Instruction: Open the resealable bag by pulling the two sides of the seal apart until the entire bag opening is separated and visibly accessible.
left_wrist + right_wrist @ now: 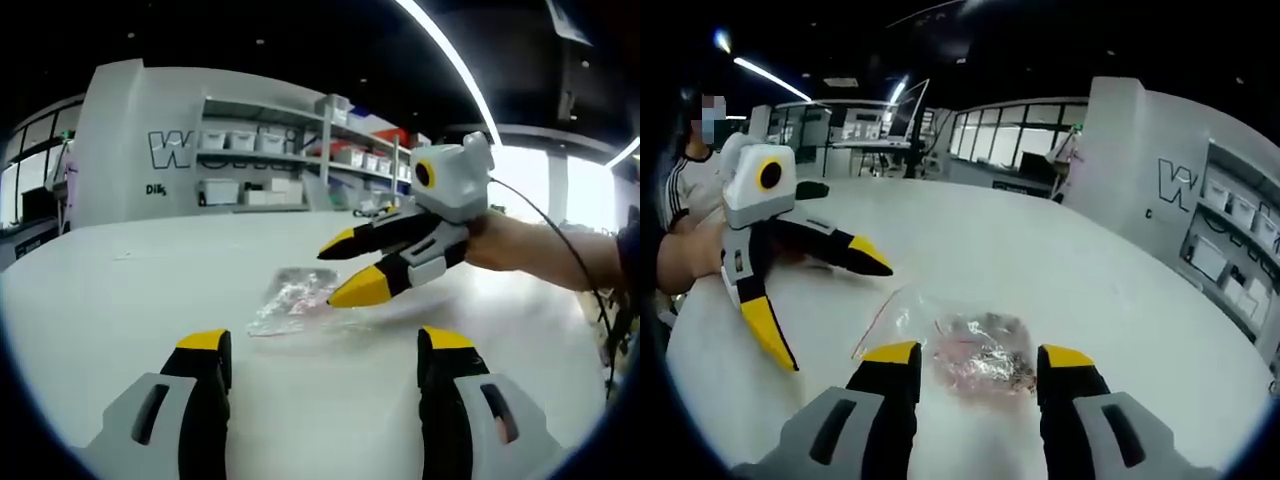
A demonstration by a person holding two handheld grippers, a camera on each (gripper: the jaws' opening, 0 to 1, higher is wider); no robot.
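1. Nearest the lens in the right gripper view are the right gripper's [980, 362] own yellow-tipped fingers [890, 353], spread wide and holding nothing. The resealable bag [970, 352] lies flat on the white bench [1060, 260] just beyond and between them.
2. In the left gripper view the left gripper [330, 348] also has its fingers [203, 341] wide apart and empty, hovering over the bench [120, 300] with the bag [293, 300] well ahead of it.
3. The right gripper [352, 268] enters the left gripper view from the right, tips open above the bag; whether they touch the plastic I cannot tell.
4. The bag is clear, with crumpled, shiny contents bunched toward one end. A thin reddish line [872, 326], probably the seal, runs along the edge on the left gripper's side.
5. Judgement: the task looks not yet begun, since neither gripper has a grip on the bag.
6. To do it well, each gripper should probably pinch only one lip of the mouth, close to the seal. Catching both layers together would lift the bag rather than open it.
7. Then pull the lips apart steadily and work along the seal until the whole mouth gapes.
8. Count: two grippers, one bag, one bench. A person's hand [500, 243] holds the right gripper. Shelving with bins [300, 160] stands in the background.
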